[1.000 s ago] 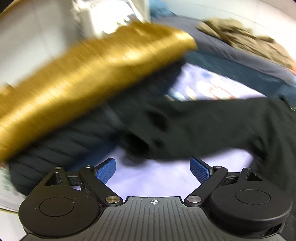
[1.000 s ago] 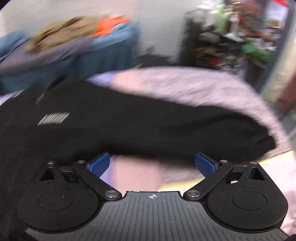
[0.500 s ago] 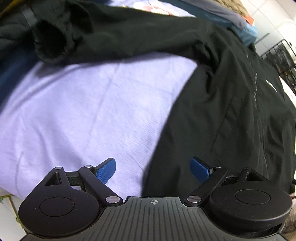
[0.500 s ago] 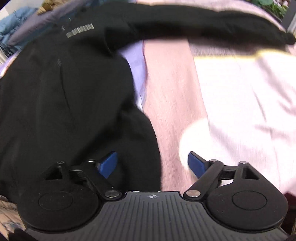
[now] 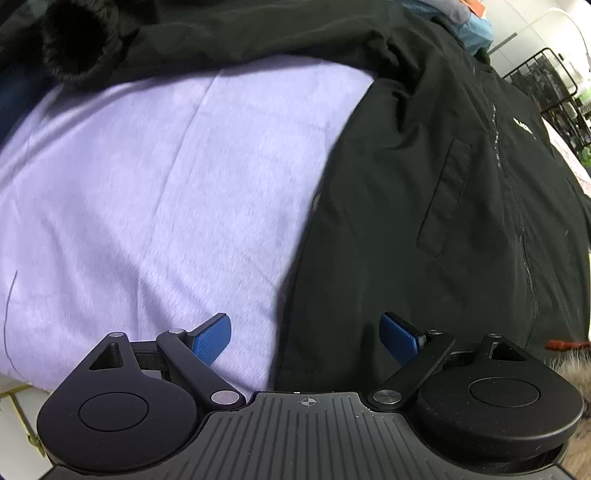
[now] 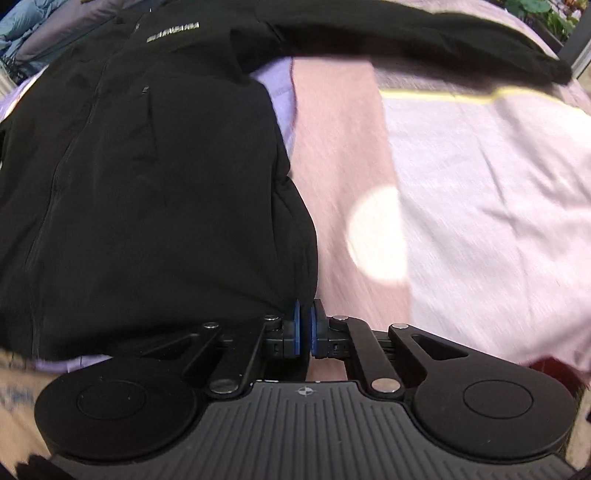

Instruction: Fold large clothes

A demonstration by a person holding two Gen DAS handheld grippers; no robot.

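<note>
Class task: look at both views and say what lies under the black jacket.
The black jacket lies on a lilac blanket and a pink sheet. Whatever is directly beneath its body is covered.

Colours only. Your left gripper [image 5: 306, 334]: black body, blue ribbed pads [image 5: 213, 338]. Ahead-left of it, a plain lavender blanket [image 5: 155, 192]; ahead-right, the black jacket [image 5: 436, 206] with a small white logo. Your right gripper [image 6: 303, 329]: same black and blue. Ahead-left of it, the jacket [image 6: 147, 177] is black with white lettering [image 6: 173, 31] near the collar. Ahead-right, the bedcover [image 6: 461, 155] is dusty pink and pale pink blocks, one cream circle [image 6: 376, 232], and a yellow stripe [image 6: 439, 96].
</note>
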